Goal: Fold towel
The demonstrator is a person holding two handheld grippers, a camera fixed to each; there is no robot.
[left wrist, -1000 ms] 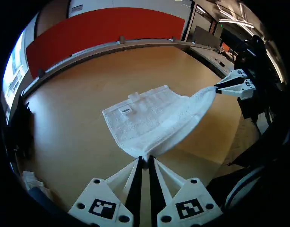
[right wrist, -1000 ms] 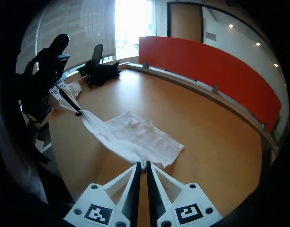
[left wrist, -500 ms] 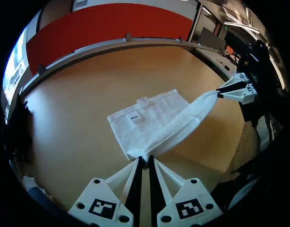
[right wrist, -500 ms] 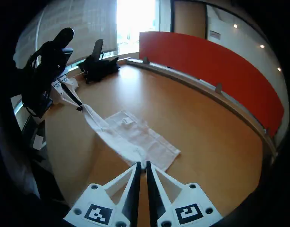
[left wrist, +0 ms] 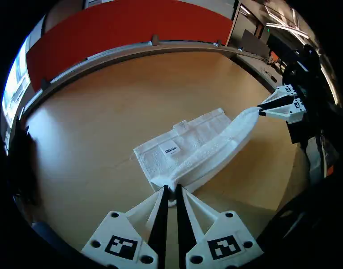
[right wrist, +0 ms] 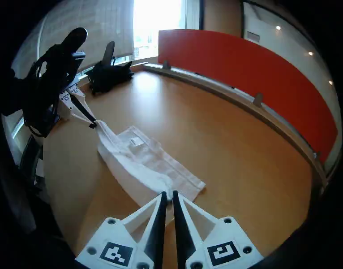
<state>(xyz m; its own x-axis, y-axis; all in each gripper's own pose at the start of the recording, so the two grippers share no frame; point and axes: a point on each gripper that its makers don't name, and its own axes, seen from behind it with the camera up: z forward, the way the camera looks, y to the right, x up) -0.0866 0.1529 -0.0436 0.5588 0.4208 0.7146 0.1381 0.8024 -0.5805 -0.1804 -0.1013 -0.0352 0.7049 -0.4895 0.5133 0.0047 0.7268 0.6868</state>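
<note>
The wooden table [left wrist: 91, 134] spreads ahead of both claws. On it, just beyond the tips, lies the white towel [left wrist: 189, 145], its near edge raised partway over the flat half. The left gripper [left wrist: 171, 193] and right gripper [right wrist: 168, 197] each pinch a corner, seemingly firmly. Laying the fold down remains.

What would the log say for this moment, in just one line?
step: folding towel | left tongs: shut on towel corner | right tongs: shut on other corner | towel: near edge lifted, rest flat on table
</note>
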